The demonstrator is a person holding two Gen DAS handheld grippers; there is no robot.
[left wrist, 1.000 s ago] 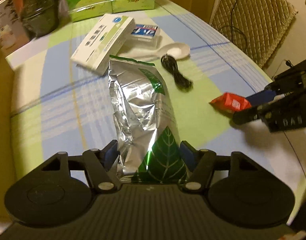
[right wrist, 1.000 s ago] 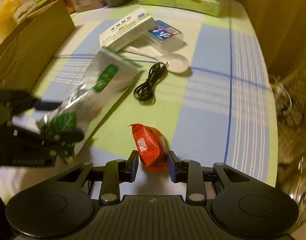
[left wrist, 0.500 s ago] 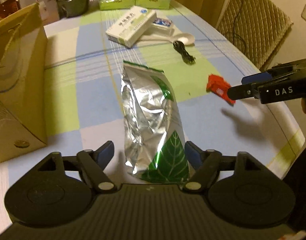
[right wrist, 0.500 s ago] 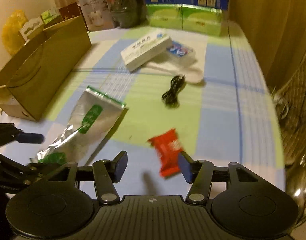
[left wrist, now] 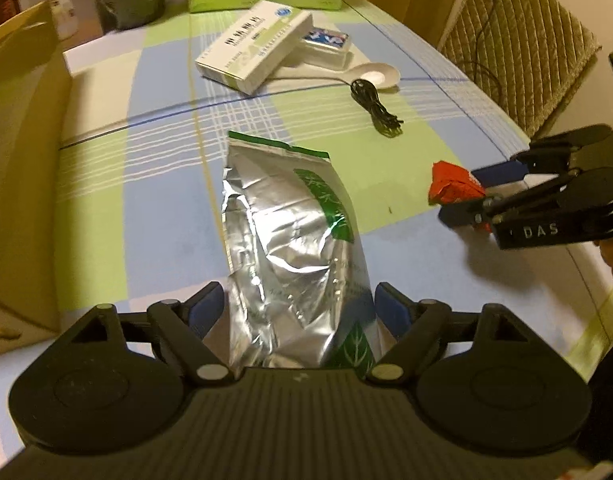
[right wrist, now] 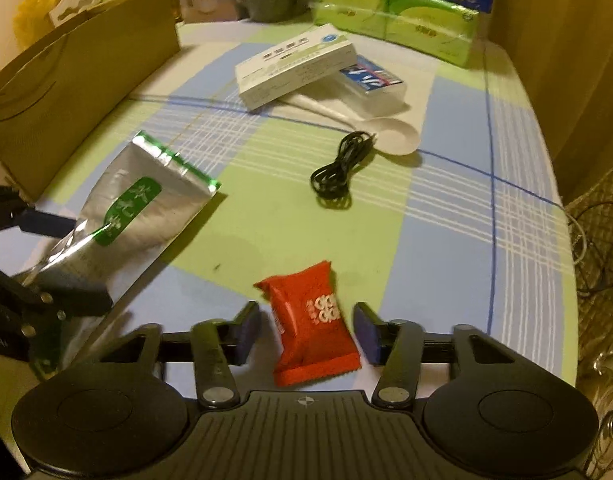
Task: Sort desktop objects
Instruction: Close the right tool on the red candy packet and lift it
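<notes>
A silver foil pouch (left wrist: 290,232) with green leaf print lies flat on the checked tablecloth. Its near end sits between the jaws of my left gripper (left wrist: 298,304), which are opening, and the pads stand just clear of its sides. A red snack packet (right wrist: 310,320) lies between the jaws of my right gripper (right wrist: 308,326). Those jaws are closing, with a gap still showing on the left side. In the left wrist view the right gripper (left wrist: 478,196) is at the right with the red packet (left wrist: 454,188). The right wrist view shows the left gripper (right wrist: 62,258) around the pouch (right wrist: 134,216).
A brown cardboard box (right wrist: 78,92) stands along the left. Further back lie a white medicine box (left wrist: 254,46), a small clear box (left wrist: 326,42), a white spoon (left wrist: 374,76) and a coiled black cable (left wrist: 374,106). Green tissue packs (right wrist: 394,20) line the far edge. A cushioned chair (left wrist: 518,52) stands to the right.
Both grippers were shut on their items a second ago. The pouch and packet now lie on the cloth between parted jaws. The right jaws have since narrowed again.
</notes>
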